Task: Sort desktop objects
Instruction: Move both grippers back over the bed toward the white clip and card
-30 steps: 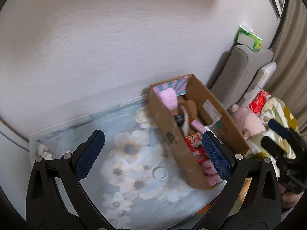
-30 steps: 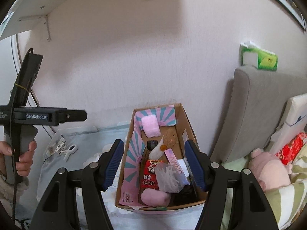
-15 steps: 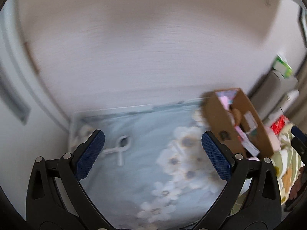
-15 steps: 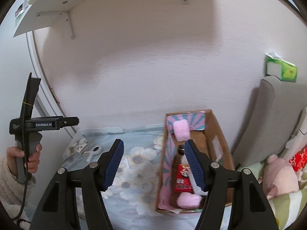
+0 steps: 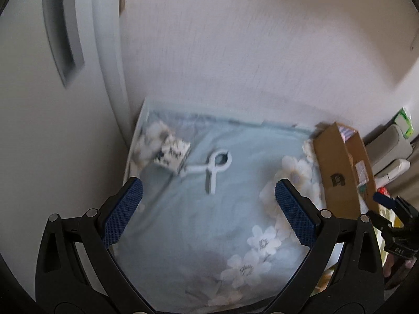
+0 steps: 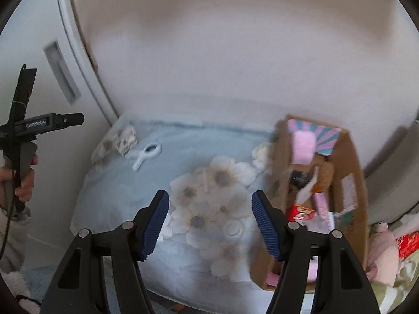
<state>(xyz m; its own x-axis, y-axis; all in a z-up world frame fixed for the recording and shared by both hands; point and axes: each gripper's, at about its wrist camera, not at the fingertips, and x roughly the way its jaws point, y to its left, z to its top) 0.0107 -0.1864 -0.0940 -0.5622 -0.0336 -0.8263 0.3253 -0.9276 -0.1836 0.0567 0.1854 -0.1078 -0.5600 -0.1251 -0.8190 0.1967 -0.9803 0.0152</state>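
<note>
I've swung my left gripper [image 5: 207,204] away from the cardboard box [image 5: 340,167]; now the white clip [image 5: 216,167] lies ahead on the desk [image 5: 183,235], beside a small patterned box [image 5: 171,154]. Both grippers gape, empty; right gripper [image 6: 209,225] hovers.

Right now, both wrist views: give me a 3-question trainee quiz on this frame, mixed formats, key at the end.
1. True or false: the left gripper is shut on the white clip.
2. Multiple choice: the small patterned box lies (A) inside the cardboard box, (B) on the floral cloth next to the white clip, (C) between the right gripper's fingers.
3. Fill in: the pink pad and the red packet sit inside the ____.

Key: 1 false, both grippers are open and hold nothing. 2 B. 3 cardboard box.
</note>
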